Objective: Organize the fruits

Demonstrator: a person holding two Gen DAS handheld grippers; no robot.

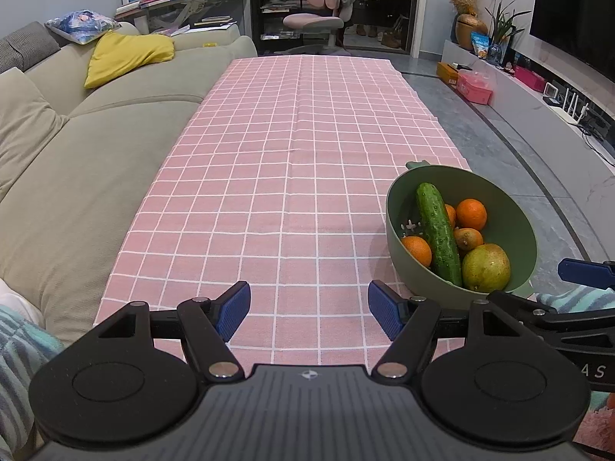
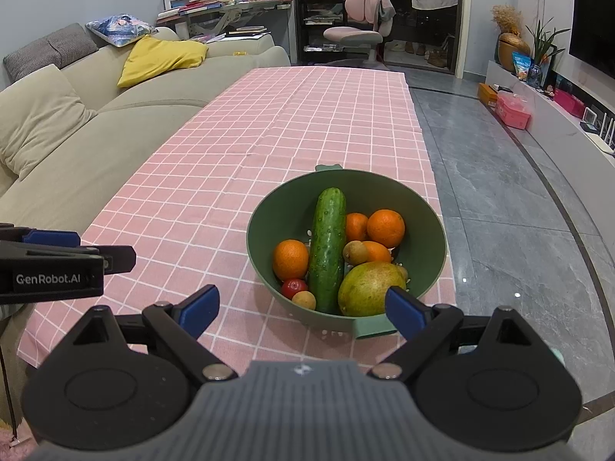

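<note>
A green bowl stands near the right front of a table under a pink checked cloth. Inside it lie a long cucumber, several oranges, a green-yellow mango, a kiwi, a small red fruit and a small yellow-orange fruit. My right gripper hangs open just in front of the bowl, nothing between its blue pads. My left gripper is open over bare cloth, left of the bowl. The cucumber and mango show there too.
A beige sofa with a yellow cushion runs along the table's left side. Grey tiled floor lies to the right, with a low TV shelf beyond. A pink desk chair stands past the far end.
</note>
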